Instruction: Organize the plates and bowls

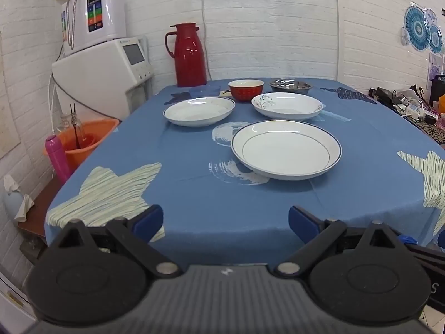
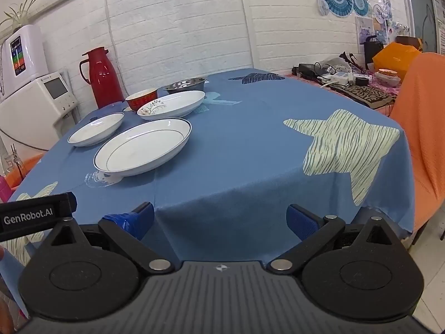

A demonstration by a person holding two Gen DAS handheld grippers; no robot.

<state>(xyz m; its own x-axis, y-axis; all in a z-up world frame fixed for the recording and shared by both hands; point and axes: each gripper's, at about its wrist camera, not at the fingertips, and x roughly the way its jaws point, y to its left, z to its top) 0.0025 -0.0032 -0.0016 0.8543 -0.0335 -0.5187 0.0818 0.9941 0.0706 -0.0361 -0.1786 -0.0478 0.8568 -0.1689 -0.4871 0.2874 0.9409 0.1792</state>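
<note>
Plates [image 1: 286, 150] sit mid-table; both grippers [image 1: 225, 222] [image 2: 219, 220] gape wide, empty, off the cloth's [image 2: 250, 167] near edge.

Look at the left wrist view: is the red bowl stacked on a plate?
No, the red bowl sits directly on the tablecloth, behind the plates.

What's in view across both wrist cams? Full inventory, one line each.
blue-rimmed plates: 2, white with a dark blue rim, one nearest on the tablecloth, one far left
floral plate: 1, white with a sprig motif, behind the near plate
red bowl: 1, red with a pale inside, far end
steel bowl: 1, metal, far end, right of the red bowl
tablecloth: 1, blue with pale stars, over the table
thermos jug: 1, red, far left corner
basin: 1, orange, left of the table
chair cover: 1, orange, right of the table
left gripper: 1, black with blue pads, open, empty
right gripper: 1, same, open, empty
</note>
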